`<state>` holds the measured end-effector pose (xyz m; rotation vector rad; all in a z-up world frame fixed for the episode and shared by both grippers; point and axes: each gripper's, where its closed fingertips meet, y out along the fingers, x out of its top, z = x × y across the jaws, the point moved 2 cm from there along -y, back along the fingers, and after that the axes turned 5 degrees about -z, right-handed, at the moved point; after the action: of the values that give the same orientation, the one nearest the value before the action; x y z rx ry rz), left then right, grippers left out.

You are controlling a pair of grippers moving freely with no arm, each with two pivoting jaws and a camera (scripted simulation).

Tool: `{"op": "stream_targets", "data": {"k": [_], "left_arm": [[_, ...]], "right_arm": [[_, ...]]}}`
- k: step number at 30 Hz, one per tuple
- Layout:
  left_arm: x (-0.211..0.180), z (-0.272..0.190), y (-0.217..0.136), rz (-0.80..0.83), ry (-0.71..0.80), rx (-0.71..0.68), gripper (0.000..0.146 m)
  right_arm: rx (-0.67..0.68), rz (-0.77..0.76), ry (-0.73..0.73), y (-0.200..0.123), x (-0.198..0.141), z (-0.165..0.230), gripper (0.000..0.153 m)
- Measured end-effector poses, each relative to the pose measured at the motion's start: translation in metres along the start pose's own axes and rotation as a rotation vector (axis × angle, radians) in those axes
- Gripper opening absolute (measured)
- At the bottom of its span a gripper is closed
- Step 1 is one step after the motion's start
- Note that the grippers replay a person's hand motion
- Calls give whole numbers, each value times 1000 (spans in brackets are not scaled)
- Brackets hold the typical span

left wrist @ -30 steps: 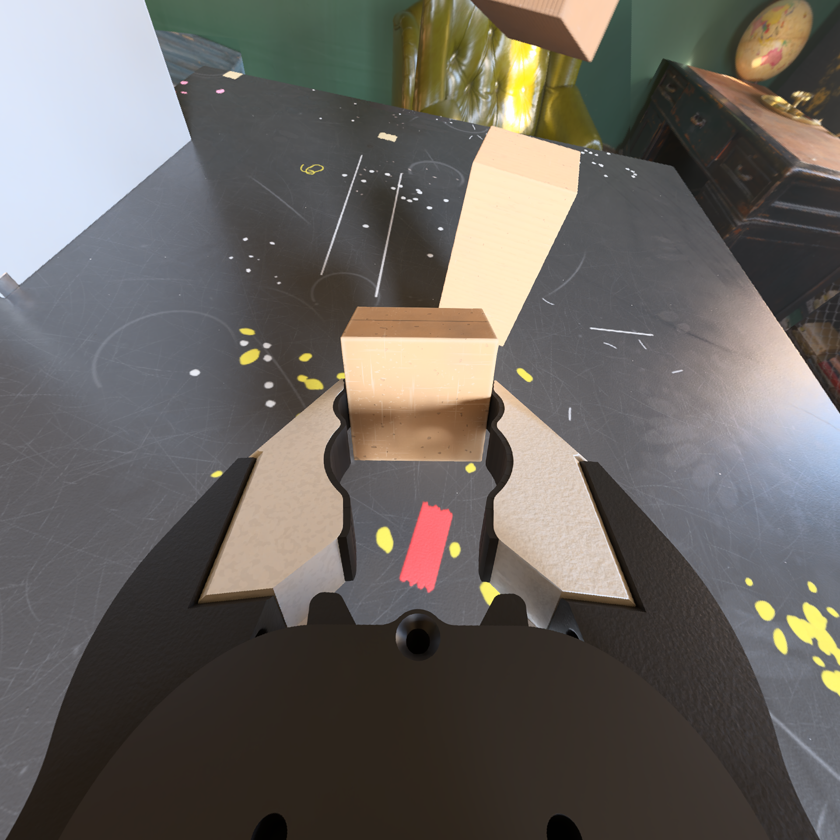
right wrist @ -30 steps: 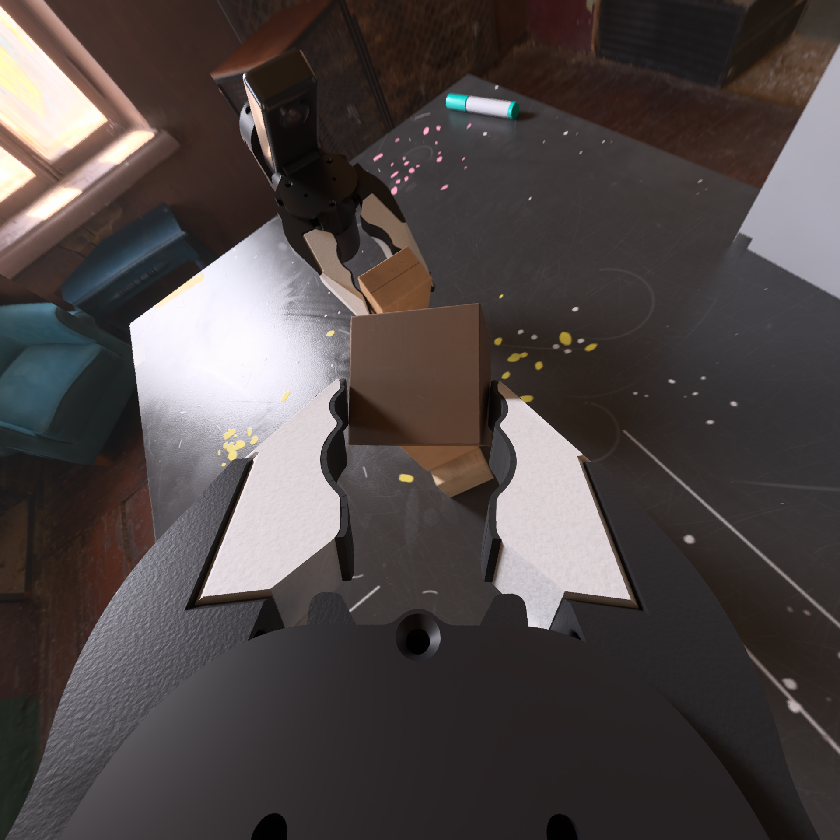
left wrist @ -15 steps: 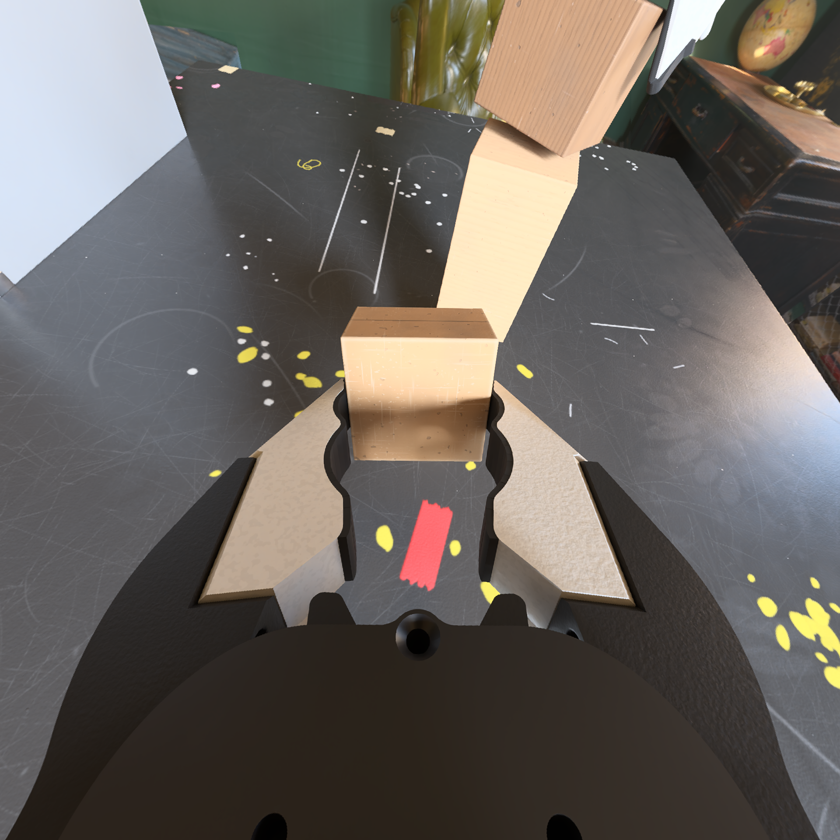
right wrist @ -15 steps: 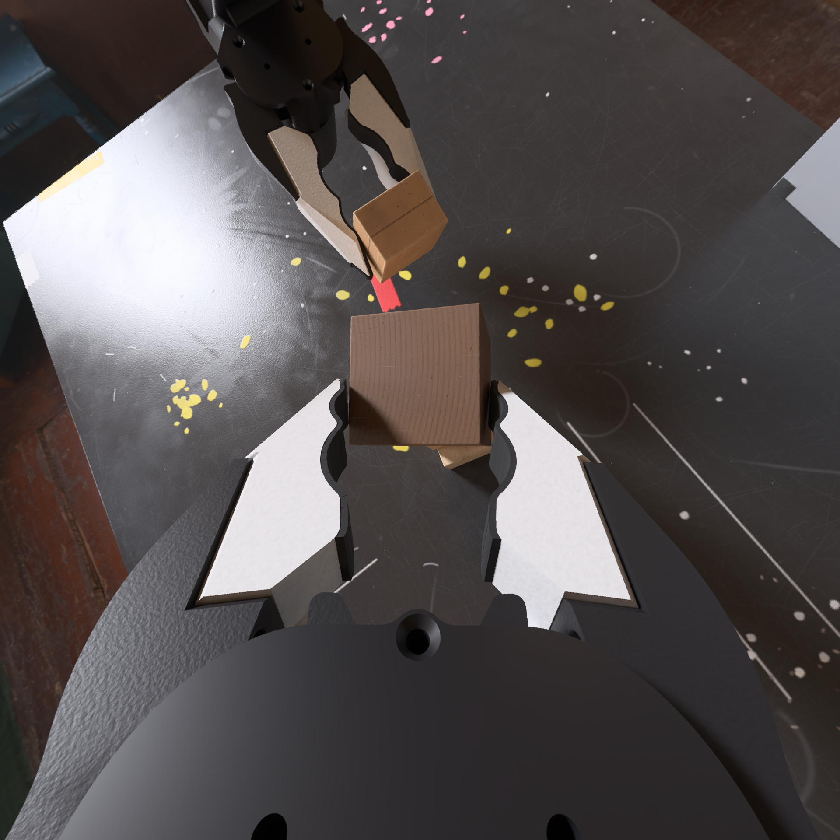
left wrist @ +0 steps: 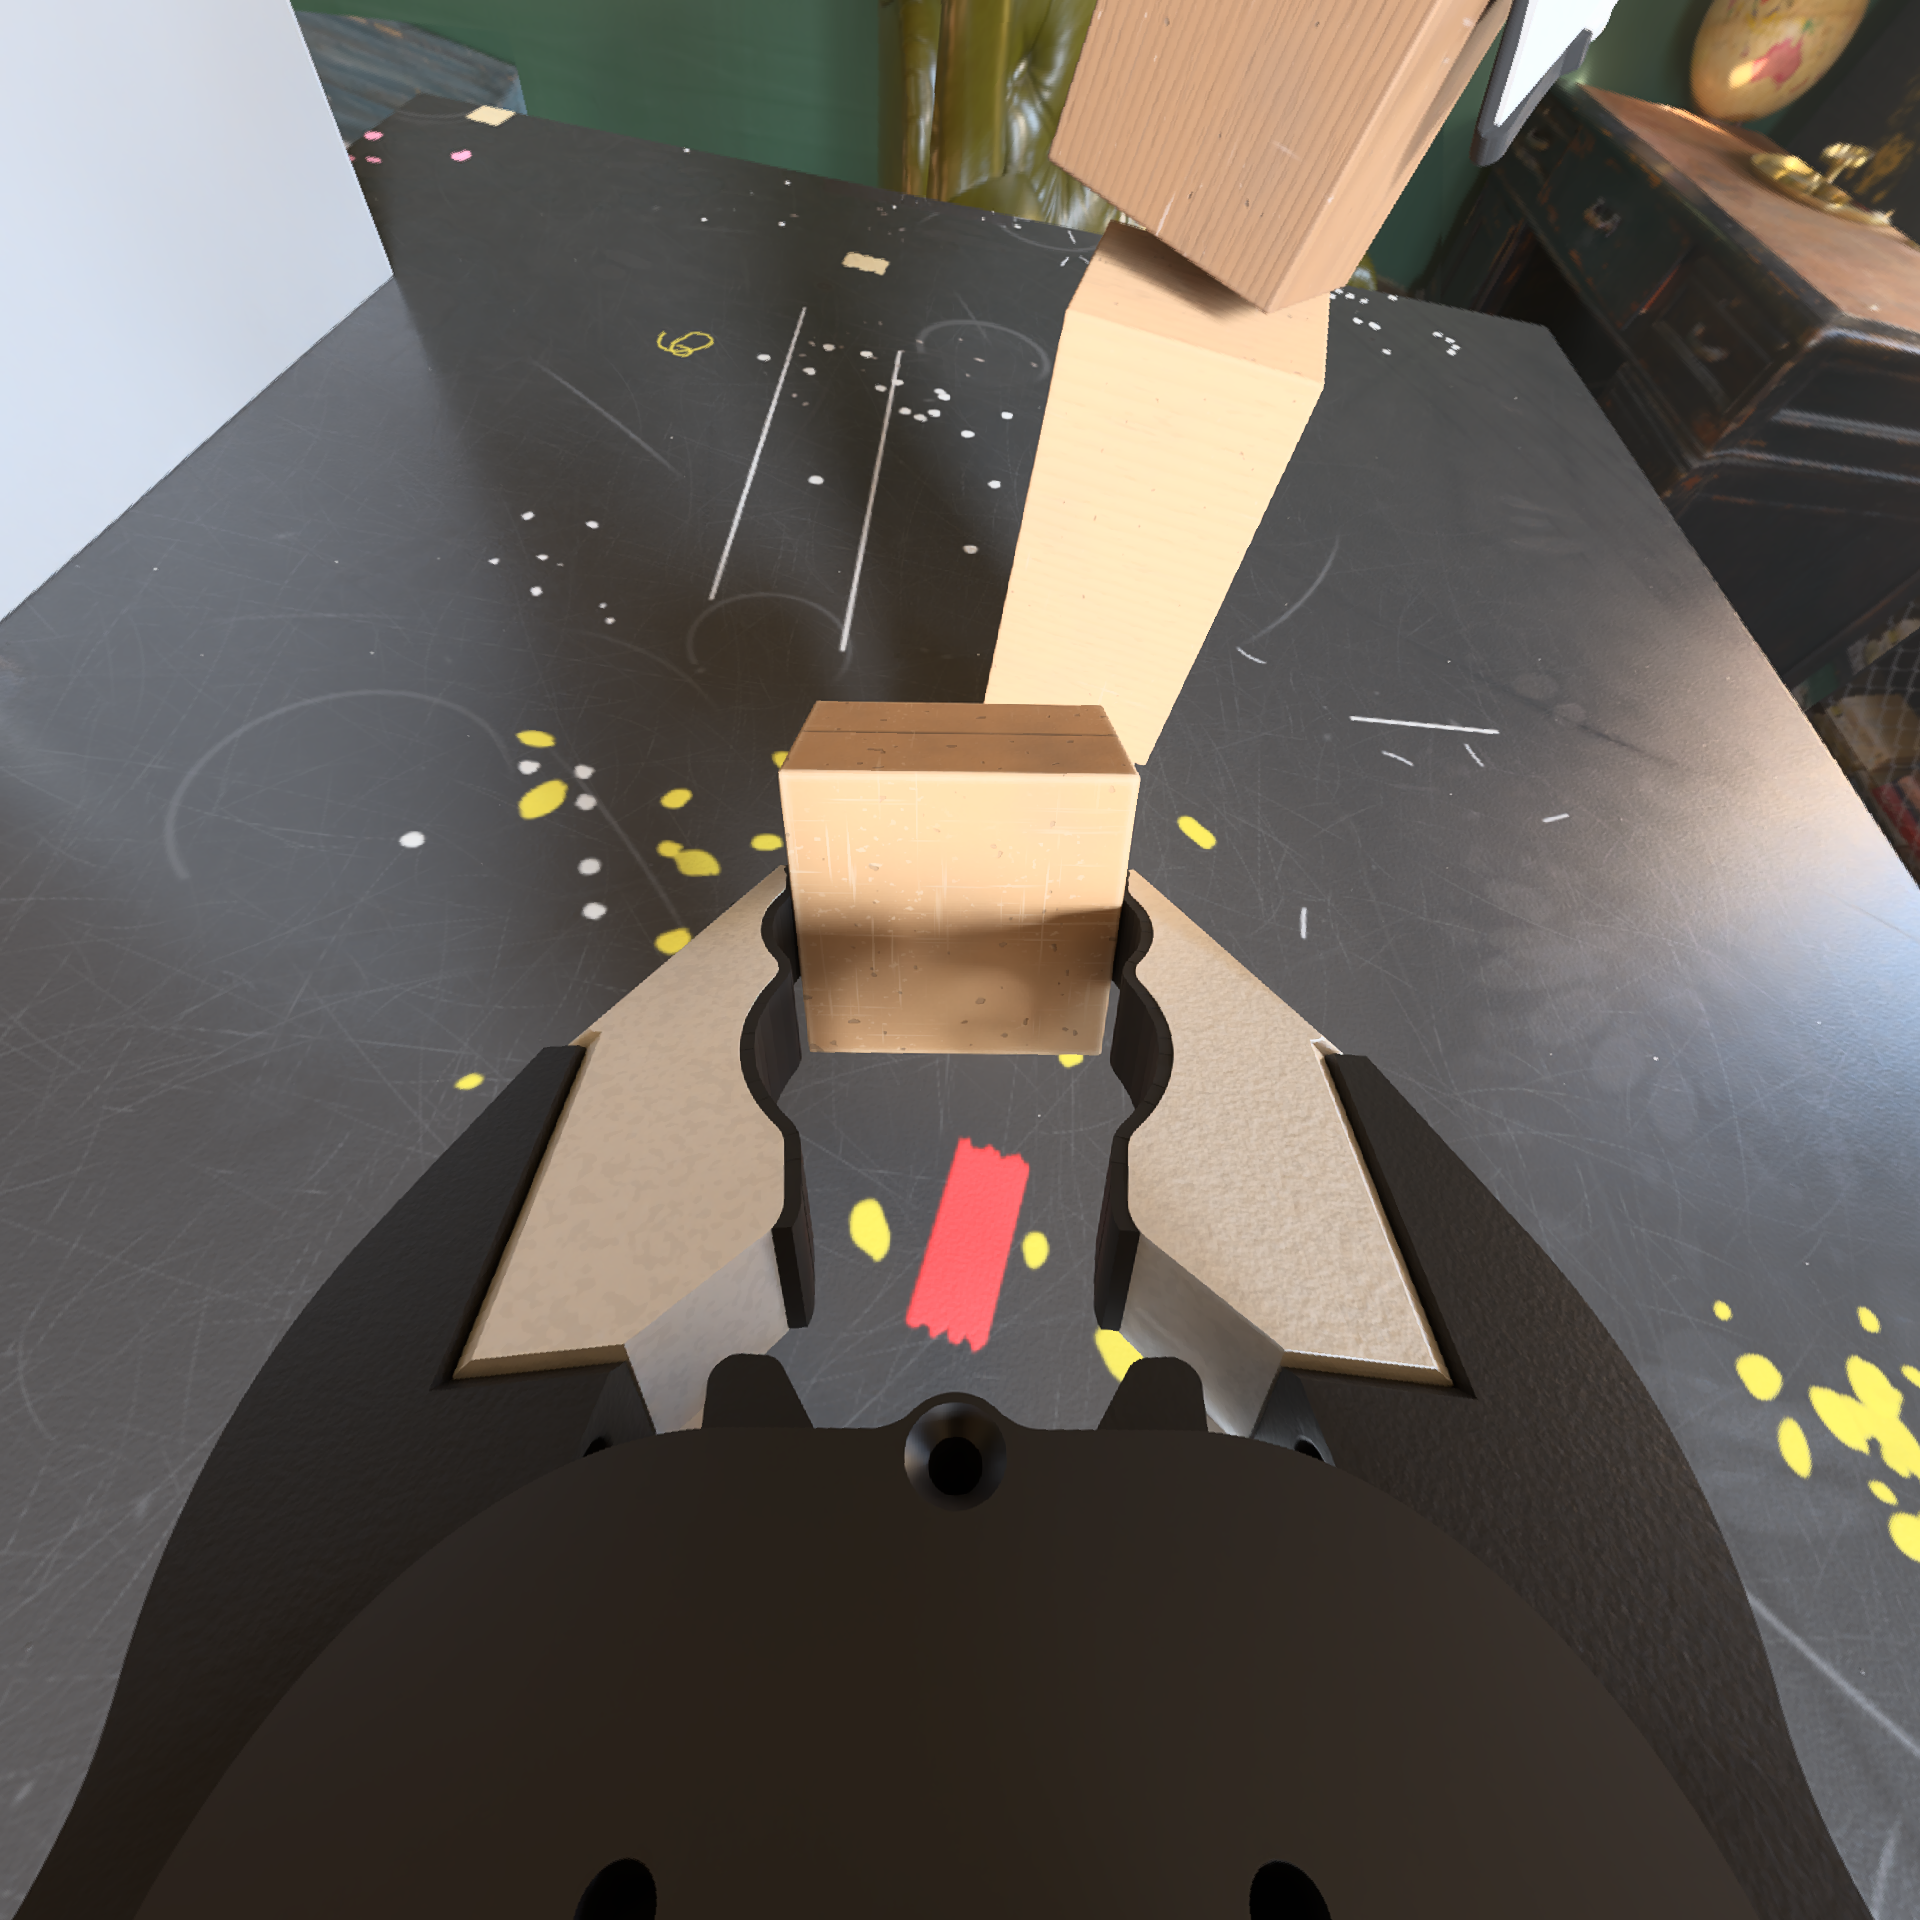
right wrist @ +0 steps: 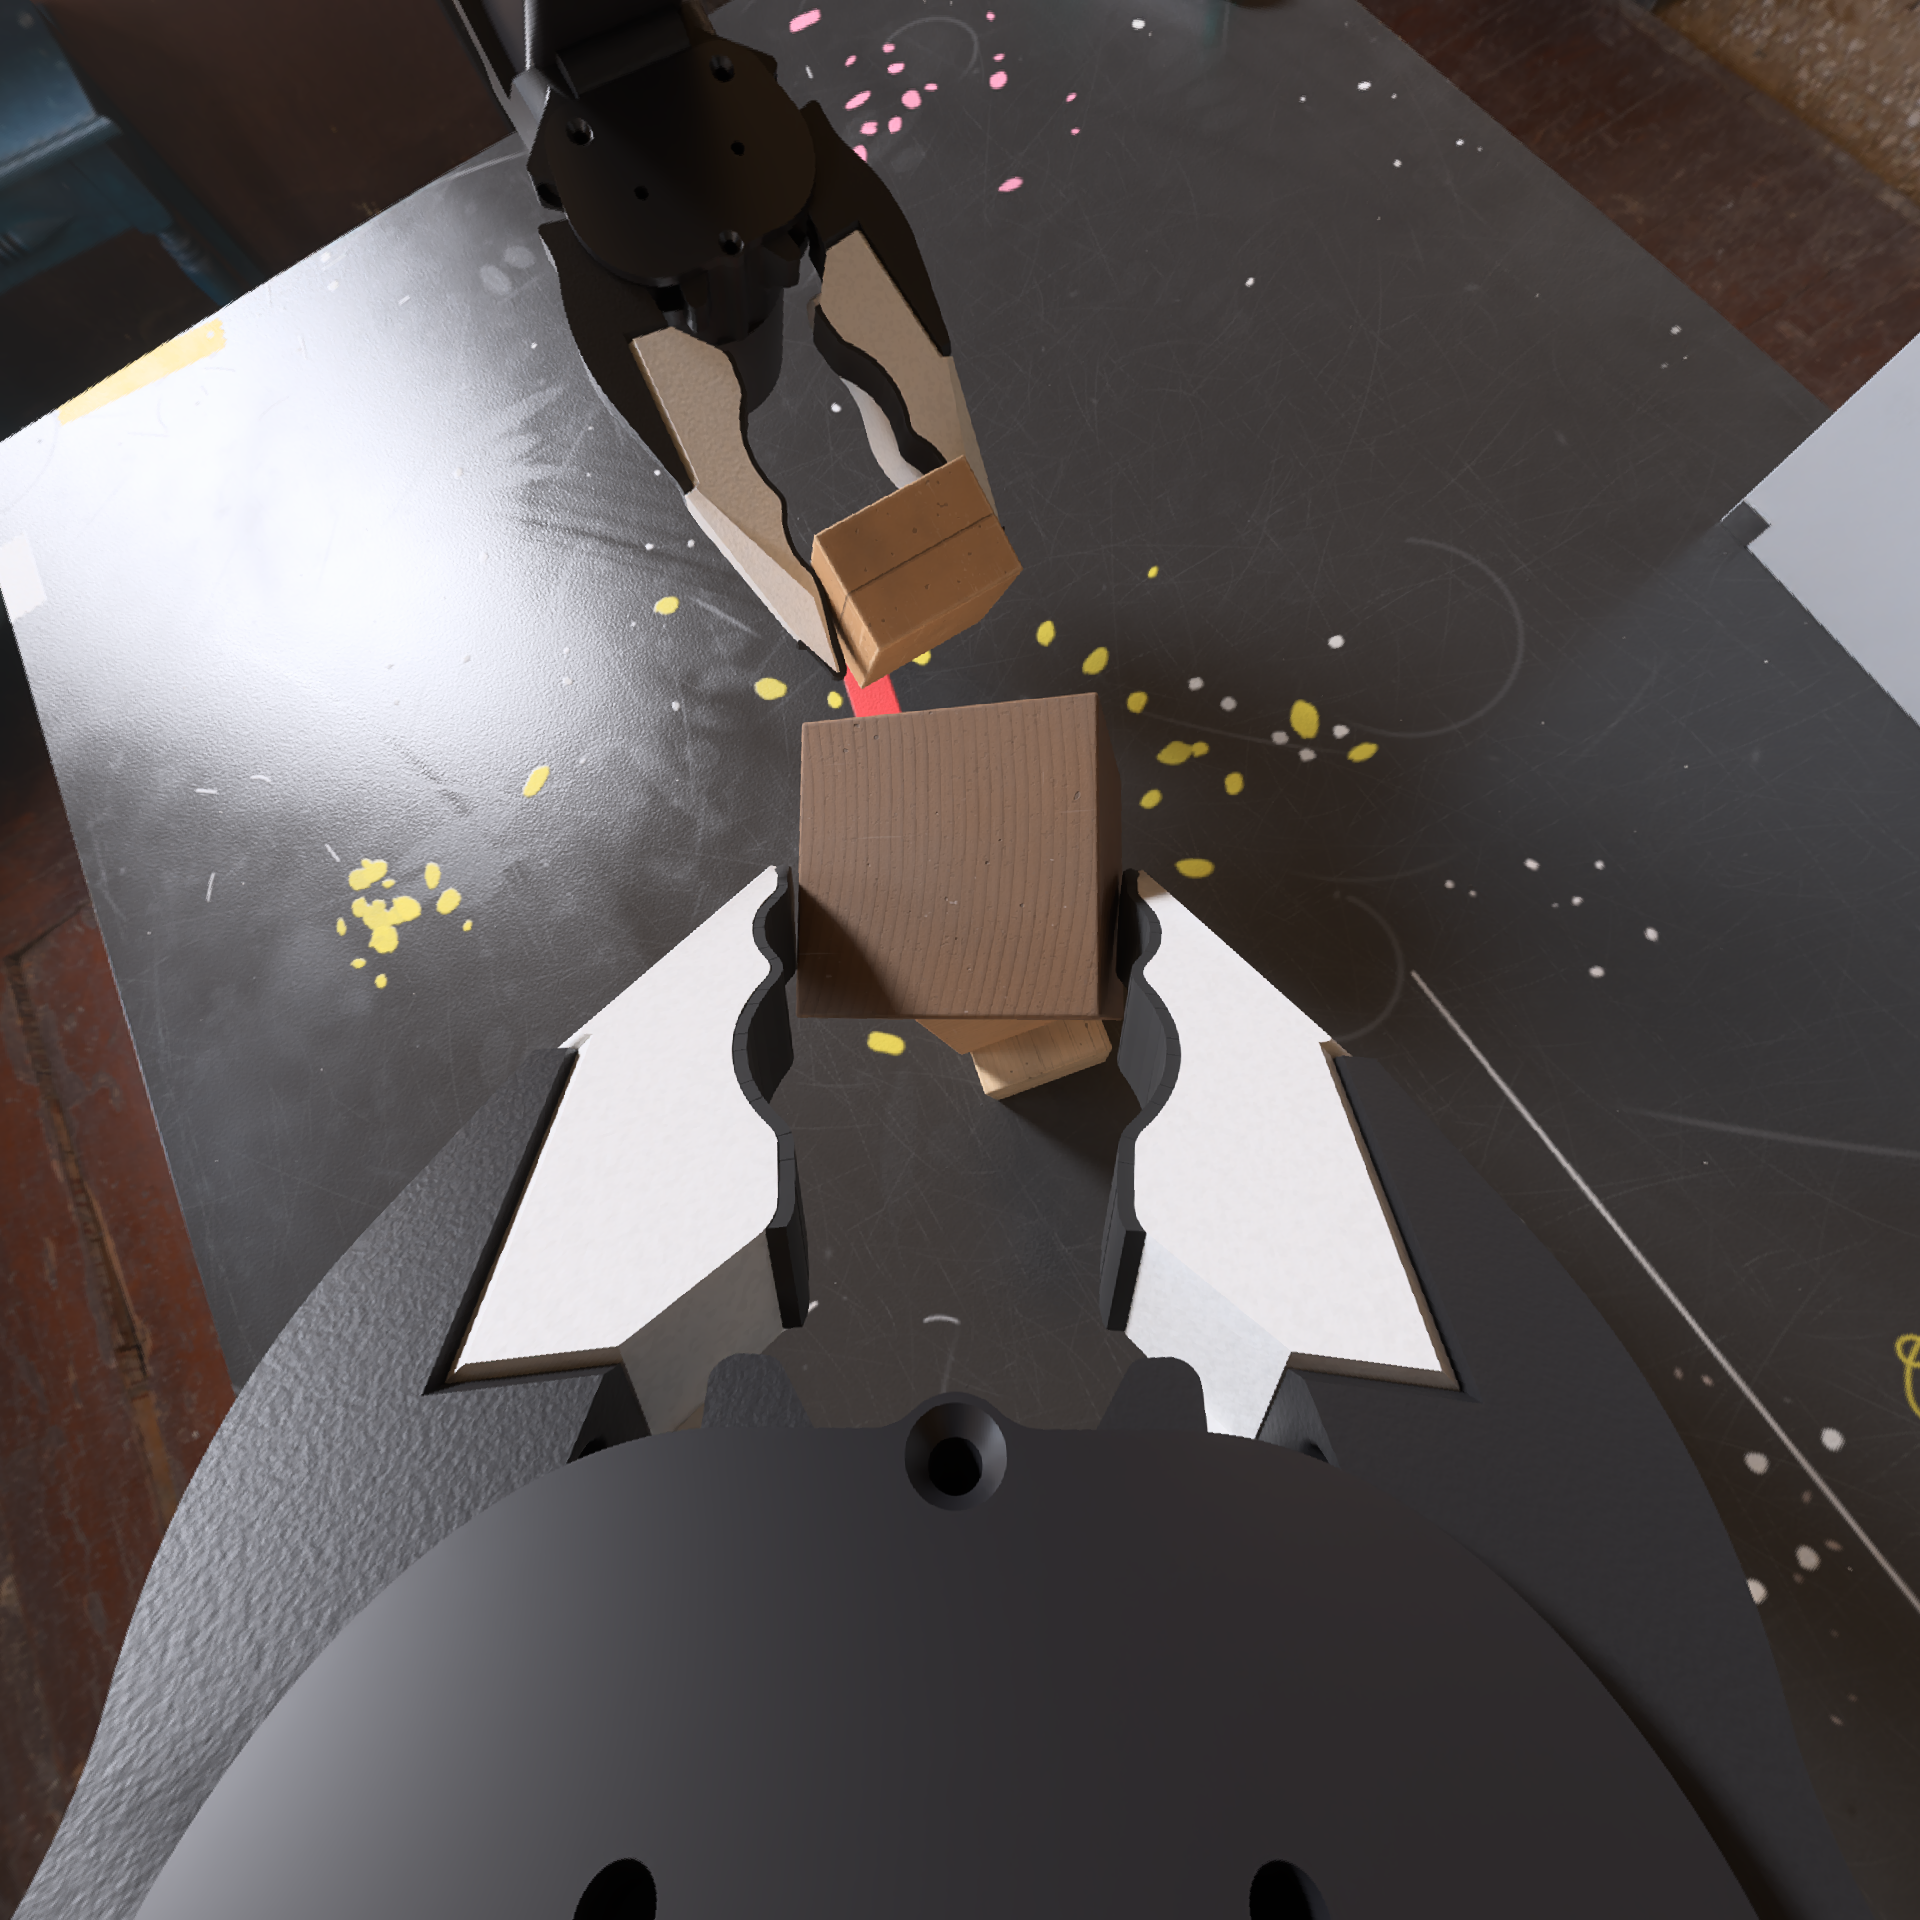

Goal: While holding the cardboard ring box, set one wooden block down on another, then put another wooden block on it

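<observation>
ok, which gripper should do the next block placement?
Right. The right gripper already grips a brown block above the pale stack. The left gripper is occupied with the ring box.

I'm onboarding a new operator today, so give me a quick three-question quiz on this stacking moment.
1. True or false: the left gripper holds the ring box.
2. What does the right gripper carry?
A. a marker
B. a dark block
C. nothing
3. Fill in: the dark block hangs over a pale ____ standing on the table.

Key:
1. True.
2. B.
3. Block.
</observation>
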<state>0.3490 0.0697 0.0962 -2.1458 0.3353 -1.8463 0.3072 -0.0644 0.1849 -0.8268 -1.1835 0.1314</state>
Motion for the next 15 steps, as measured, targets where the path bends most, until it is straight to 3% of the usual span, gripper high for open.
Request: {"op": "stream_targets", "data": {"k": [15], "left_arm": [[-6, -1, 4, 34, 3, -5, 59]], "right_arm": [[18, -32, -50, 0, 3, -1, 61]]}}
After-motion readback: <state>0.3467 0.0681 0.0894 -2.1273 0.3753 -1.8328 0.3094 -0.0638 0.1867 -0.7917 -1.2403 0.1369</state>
